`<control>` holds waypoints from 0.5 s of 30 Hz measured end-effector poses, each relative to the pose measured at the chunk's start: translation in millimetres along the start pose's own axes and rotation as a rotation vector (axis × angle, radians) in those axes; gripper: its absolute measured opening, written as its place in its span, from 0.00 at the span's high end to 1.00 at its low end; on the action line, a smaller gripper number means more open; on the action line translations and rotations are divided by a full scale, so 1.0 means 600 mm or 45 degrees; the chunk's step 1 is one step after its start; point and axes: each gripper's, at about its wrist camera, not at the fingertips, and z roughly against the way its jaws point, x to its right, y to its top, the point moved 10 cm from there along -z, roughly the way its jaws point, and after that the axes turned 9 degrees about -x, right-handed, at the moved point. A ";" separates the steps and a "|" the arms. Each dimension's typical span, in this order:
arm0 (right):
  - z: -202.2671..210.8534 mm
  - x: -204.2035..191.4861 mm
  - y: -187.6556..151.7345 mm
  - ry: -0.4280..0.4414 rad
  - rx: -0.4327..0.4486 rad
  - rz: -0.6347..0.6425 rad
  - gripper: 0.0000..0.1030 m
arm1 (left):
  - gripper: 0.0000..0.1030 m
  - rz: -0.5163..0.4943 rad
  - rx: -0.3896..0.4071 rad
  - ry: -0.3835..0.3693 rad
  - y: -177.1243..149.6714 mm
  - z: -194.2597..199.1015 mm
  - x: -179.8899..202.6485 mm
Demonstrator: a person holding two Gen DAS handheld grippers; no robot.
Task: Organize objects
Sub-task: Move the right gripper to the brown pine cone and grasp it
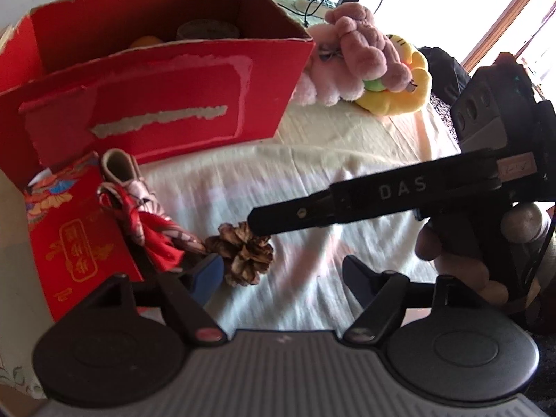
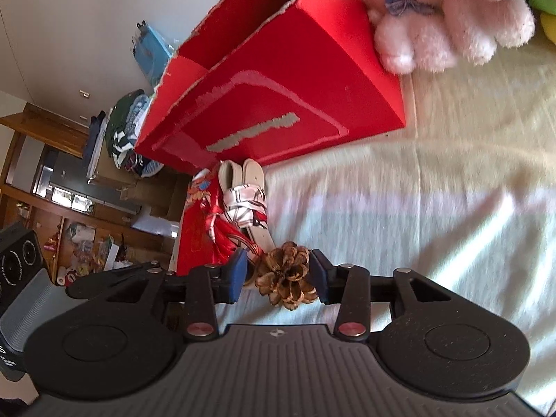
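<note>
Inside the red box (image 1: 166,83), its front wall hides most of an orange thing (image 1: 146,41) and a dark round thing (image 1: 206,29). Right of the box, the pink plush (image 2: 451,14) is cut by the picture's top edge.

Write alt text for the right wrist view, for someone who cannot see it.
The right tongs close around a brown pine cone lying on a pale bedsheet, blue pads at each side. Behind it lie small sandals tied with ribbon, a red packet, a torn open red box and pink plush toys.
</note>
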 end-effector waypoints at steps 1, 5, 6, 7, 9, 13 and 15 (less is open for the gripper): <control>-0.002 0.002 -0.001 0.004 -0.007 -0.006 0.57 | 0.26 0.001 -0.001 0.001 0.000 -0.002 -0.001; -0.014 0.009 -0.007 0.024 -0.041 -0.037 0.55 | 0.26 0.025 -0.044 -0.004 -0.003 -0.021 -0.009; -0.018 0.012 -0.008 0.017 -0.043 -0.042 0.55 | 0.26 0.030 -0.052 -0.017 -0.003 -0.024 -0.009; -0.020 0.014 -0.009 0.011 -0.043 -0.049 0.55 | 0.27 0.030 -0.057 -0.027 -0.003 -0.027 -0.008; -0.023 0.018 -0.011 0.012 -0.051 -0.064 0.54 | 0.27 0.018 -0.058 -0.024 -0.002 -0.031 -0.008; -0.024 0.024 -0.010 0.030 -0.043 -0.092 0.55 | 0.29 0.005 -0.075 -0.004 0.002 -0.044 -0.013; -0.024 0.028 -0.009 0.032 -0.040 -0.110 0.60 | 0.28 -0.014 -0.073 0.010 0.004 -0.045 -0.013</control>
